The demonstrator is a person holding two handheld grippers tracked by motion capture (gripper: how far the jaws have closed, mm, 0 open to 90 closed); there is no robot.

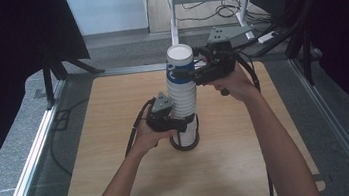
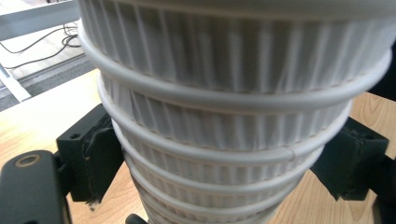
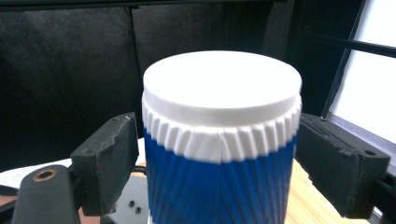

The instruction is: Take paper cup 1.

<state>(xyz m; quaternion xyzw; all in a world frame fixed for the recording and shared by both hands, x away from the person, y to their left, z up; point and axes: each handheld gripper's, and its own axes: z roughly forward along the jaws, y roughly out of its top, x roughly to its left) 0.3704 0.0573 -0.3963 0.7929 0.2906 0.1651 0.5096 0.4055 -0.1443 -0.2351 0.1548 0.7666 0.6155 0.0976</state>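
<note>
A wooden counter [image 1: 230, 161] carries an upside-down cup stack [image 1: 183, 102]; the left gripper [image 1: 178, 123] pinches its lower cups, the right gripper [image 1: 190, 71] clamps the blue top cup [image 3: 219, 182]; separation looks begun, not finished

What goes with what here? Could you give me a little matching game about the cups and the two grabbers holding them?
Things:
1. top cup
2. lower cups
3. left gripper
4. right gripper

Descriptions:
A. plain white, ribbed, nested in one another
B. grips the stack near the tabletop
C. blue with a white end, upside down
D. grips the stack up high

Pairs: 1-C, 2-A, 3-B, 4-D
</note>
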